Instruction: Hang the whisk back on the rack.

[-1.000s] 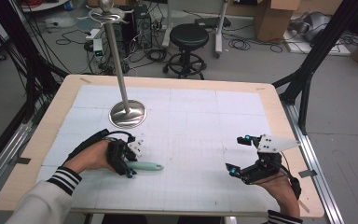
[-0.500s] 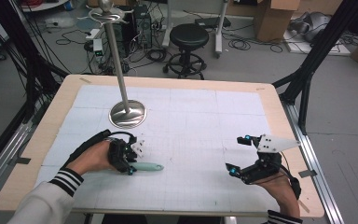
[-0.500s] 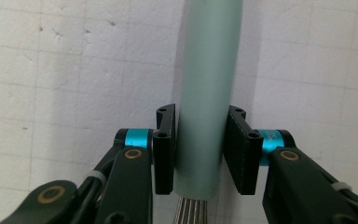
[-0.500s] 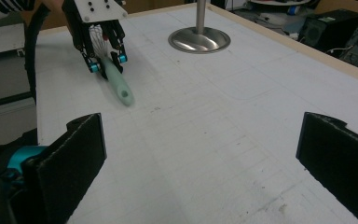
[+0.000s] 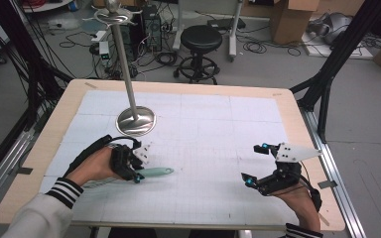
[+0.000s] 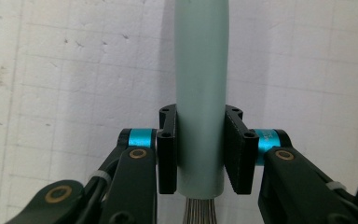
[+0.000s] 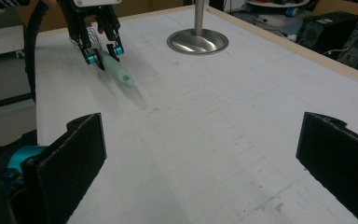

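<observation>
Left gripper (image 5: pixel 138 174) is clamped on the pale green handle of a whisk (image 6: pixel 200 93), lying low on the table (image 5: pixel 218 129) near its front left. Right gripper (image 5: pixel 255 163) rests at the front right, jaws spread wide and empty. The grasp looks made; lifting the whisk toward the metal stand (image 5: pixel 136 120) seemingly remains.

A white sleeve (image 5: pixel 32 218) with a black-striped cuff was worn on the left arm. Both the left gripper (image 6: pixel 200 149) and the right gripper (image 5: pixel 255 164) were built of black linkages with brass-coloured screws, cyan collars and black cables; a grey three-cornered plate (image 5: pixel 295 152) was carried on the right.
</observation>
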`<state>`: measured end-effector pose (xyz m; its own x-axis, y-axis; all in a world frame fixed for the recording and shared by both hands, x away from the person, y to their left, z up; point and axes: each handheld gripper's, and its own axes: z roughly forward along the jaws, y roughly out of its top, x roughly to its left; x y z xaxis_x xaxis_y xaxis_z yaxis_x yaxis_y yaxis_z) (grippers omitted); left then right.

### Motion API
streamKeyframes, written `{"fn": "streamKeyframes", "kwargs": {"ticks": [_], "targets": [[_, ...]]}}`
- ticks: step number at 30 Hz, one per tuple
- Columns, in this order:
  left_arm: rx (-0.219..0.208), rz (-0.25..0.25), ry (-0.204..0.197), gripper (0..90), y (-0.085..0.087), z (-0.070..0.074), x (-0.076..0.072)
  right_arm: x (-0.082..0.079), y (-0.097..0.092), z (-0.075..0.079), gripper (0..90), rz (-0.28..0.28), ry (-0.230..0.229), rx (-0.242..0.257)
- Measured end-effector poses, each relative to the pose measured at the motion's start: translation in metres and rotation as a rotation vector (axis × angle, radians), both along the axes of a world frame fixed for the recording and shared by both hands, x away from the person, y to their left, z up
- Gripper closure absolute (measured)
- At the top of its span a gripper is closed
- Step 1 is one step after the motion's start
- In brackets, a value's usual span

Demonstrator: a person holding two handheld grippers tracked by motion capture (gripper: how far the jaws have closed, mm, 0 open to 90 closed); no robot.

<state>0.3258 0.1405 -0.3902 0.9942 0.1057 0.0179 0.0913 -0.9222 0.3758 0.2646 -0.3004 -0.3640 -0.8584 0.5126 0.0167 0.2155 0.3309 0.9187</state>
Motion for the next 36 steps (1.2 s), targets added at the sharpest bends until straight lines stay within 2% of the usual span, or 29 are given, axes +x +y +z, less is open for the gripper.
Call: {"fn": "streamKeyframes", "kwargs": {"ticks": [3, 5, 9, 11, 12, 15, 19, 23, 28, 31, 36], "targets": [[-0.032, 0.013, -0.010, 69.6, 0.005, 0.006, 0.000, 0.000, -0.001, 0.000, 0.5, -0.002, 0.002, -0.001], [-0.059, 0.040, -0.026, 69.6, 0.008, 0.011, -0.001, 0.000, -0.001, 0.000, 0.5, -0.001, -0.001, 0.002], [-0.103, 0.065, -0.020, 69.6, 0.016, 0.021, 0.000, 0.000, -0.001, 0.000, 0.5, -0.005, -0.001, 0.001], [-0.125, 0.071, -0.035, 69.6, 0.020, 0.027, 0.000, -0.001, -0.002, 0.000, 0.5, -0.009, 0.002, 0.001], [-0.136, 0.080, -0.027, 69.6, 0.022, 0.029, 0.000, -0.001, -0.002, 0.000, 0.5, -0.010, 0.001, 0.002], [-0.171, 0.091, -0.040, 69.6, 0.028, 0.036, 0.000, -0.001, -0.002, 0.000, 0.5, -0.010, 0.002, 0.002], [-0.236, 0.113, -0.065, 69.6, 0.036, 0.051, 0.000, -0.001, -0.003, 0.000, 0.5, -0.013, 0.001, 0.001], [-0.282, 0.131, -0.080, 69.6, 0.043, 0.065, 0.001, -0.001, -0.003, 0.000, 0.5, -0.013, 0.000, 0.002], [-0.319, 0.137, -0.105, 69.6, 0.052, 0.081, 0.003, -0.001, -0.003, 0.000, 0.5, -0.015, 0.004, 0.005], [-0.358, 0.154, -0.115, 69.6, 0.058, 0.089, 0.004, -0.001, -0.004, 0.000, 0.5, -0.016, 0.002, 0.004], [-0.393, 0.177, -0.143, 69.6, 0.072, 0.103, 0.006, -0.001, -0.004, 0.000, 0.5, -0.014, 0.001, 0.006]]}}
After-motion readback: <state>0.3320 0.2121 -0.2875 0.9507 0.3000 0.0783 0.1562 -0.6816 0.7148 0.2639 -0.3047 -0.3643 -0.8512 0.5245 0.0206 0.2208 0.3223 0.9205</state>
